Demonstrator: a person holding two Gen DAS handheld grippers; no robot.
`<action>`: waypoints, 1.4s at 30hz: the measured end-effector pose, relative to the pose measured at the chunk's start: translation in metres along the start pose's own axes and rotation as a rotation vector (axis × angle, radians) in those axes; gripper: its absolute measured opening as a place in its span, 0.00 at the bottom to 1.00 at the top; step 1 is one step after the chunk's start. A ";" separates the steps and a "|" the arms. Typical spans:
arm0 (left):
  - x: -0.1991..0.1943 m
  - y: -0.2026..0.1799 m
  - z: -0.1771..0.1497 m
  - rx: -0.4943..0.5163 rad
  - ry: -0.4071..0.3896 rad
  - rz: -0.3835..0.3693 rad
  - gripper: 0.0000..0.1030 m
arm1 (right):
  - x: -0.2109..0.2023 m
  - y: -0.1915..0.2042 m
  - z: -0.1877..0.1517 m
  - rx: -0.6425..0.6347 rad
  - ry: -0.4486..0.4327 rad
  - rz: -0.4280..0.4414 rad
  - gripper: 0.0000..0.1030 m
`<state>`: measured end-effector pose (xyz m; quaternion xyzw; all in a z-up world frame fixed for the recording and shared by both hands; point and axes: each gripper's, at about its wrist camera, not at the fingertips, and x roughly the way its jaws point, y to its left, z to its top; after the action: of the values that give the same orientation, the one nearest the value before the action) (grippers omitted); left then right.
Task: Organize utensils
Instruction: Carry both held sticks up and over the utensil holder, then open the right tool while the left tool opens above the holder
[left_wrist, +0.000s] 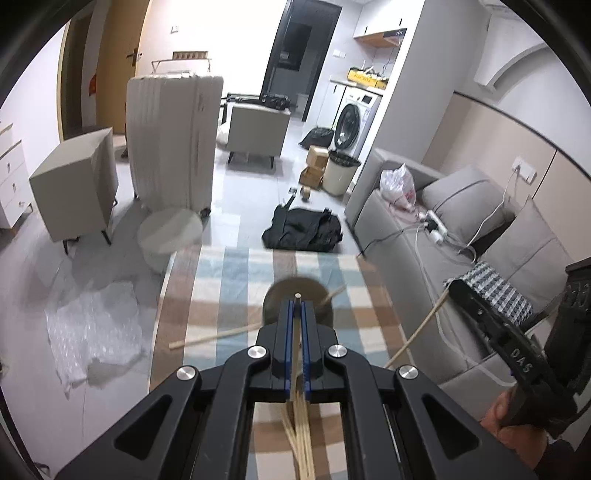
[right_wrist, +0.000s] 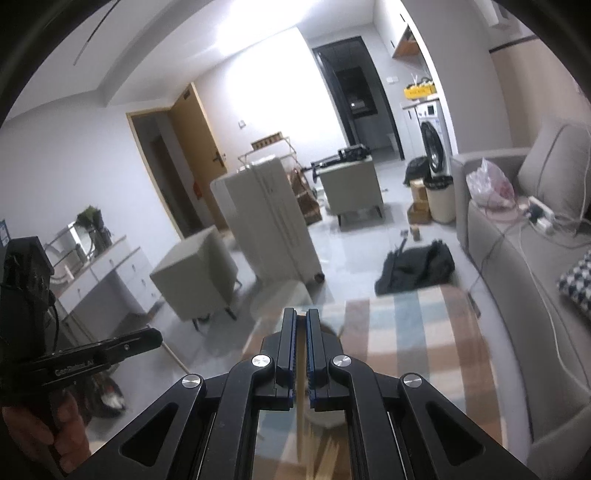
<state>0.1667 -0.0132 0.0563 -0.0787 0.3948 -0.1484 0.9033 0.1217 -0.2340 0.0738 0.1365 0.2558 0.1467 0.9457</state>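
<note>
On the table, covered by a checked cloth, stands a round holder with one chopstick lying beside it. Left tongs pinch a chopstick bundle above the holder. Right tongs stand narrowly parted; their grip on a chopstick is unclear.

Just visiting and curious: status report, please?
Left gripper shut on chopsticks. Right gripper shut on one chopstick. Another lies loose on tablecloth.
</note>
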 end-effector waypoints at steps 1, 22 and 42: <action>0.001 0.000 0.007 0.002 -0.008 -0.004 0.00 | 0.003 0.001 0.006 -0.001 -0.007 0.002 0.04; 0.087 0.010 0.065 0.032 0.028 -0.021 0.00 | 0.108 -0.001 0.074 -0.039 -0.087 -0.002 0.04; 0.107 0.002 0.056 0.079 0.096 -0.021 0.00 | 0.146 -0.029 0.030 0.027 0.032 -0.027 0.04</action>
<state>0.2771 -0.0457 0.0194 -0.0400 0.4306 -0.1767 0.8842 0.2640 -0.2159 0.0242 0.1435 0.2748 0.1328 0.9414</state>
